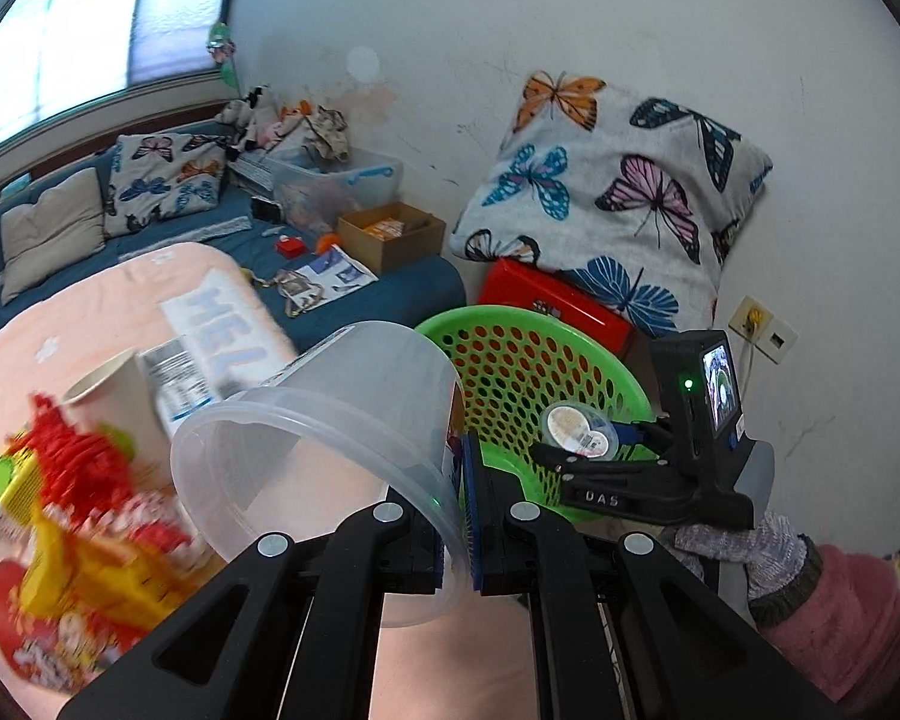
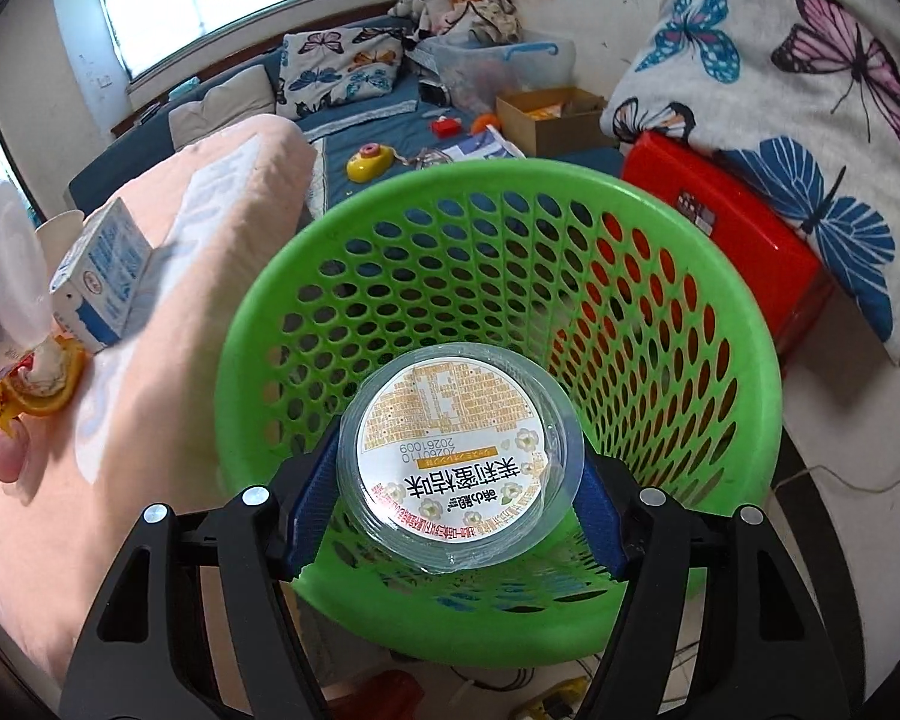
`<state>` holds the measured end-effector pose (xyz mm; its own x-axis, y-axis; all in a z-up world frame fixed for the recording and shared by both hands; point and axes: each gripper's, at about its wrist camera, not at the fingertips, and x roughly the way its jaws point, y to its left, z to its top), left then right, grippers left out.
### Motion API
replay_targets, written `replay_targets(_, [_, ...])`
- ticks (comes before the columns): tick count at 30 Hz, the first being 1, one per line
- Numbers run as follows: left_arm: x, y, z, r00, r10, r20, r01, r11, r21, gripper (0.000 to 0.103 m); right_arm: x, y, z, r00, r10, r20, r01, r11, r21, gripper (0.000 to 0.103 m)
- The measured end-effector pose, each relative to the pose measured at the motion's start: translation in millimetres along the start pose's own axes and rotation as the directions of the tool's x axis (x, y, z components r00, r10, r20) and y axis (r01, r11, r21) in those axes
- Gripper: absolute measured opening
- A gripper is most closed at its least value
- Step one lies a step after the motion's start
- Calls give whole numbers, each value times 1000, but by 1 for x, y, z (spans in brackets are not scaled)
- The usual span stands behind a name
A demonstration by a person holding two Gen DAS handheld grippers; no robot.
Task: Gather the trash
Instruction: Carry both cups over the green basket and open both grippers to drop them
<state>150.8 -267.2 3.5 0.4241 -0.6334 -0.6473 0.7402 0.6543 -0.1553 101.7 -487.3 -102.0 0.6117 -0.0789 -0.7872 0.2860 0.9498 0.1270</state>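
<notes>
Your right gripper (image 2: 450, 480) reaches forward, level over the mouth of the single round green perforated plastic basket (image 2: 678, 276), its blue-padded tongs clamped on the sides of one small clear plastic cup with a printed white-and-orange foil lid (image 2: 456, 462), so the cup hangs above the basket's inside. Your gloved right hand (image 1: 744, 546), in a pink sleeve, grips the handle from behind. Your left gripper (image 1: 457, 516) points across the peach-coloured blanket (image 1: 90, 312), its tongs pinched on the rim of one large translucent plastic tub (image 1: 330, 420), tilted with its open mouth facing you. On the blanket lie one blue-and-white milk carton (image 2: 102, 276), one white paper cup (image 1: 114, 396) and blurred red-and-yellow wrappers (image 1: 84, 516), too smeared to count.
</notes>
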Motion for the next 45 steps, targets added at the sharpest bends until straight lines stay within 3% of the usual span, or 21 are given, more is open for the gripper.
replay_targets(8, [43, -16, 12, 998, -29, -55, 31, 999, 41, 6, 3, -10, -2, 1000, 0, -7, 1, 1000, 19, 75])
replay_targets(17, [88, -31, 23, 991, -59, -118, 66, 996, 58, 6, -23, -16, -6, 999, -19, 38, 18, 1000, 12, 76])
replay_targets(32, [137, -45, 7, 971, -71, -228, 91, 992, 81, 6, -48, -33, -17, 996, -49, 75, 46, 998, 44, 78])
replay_targets(38, [133, -49, 7, 974, -74, -216, 94, 992, 87, 25, -53, -35, -19, 995, -56, 80, 52, 997, 53, 78])
replay_targets(40, [127, -50, 8, 976, -80, -200, 99, 991, 87, 39, -56, -35, -19, 995, -55, 86, 51, 997, 55, 78])
replay_targets(45, [108, -49, 7, 984, -74, -163, 89, 992, 89, 43, -63, -31, -20, 993, -56, 100, 51, 997, 56, 78])
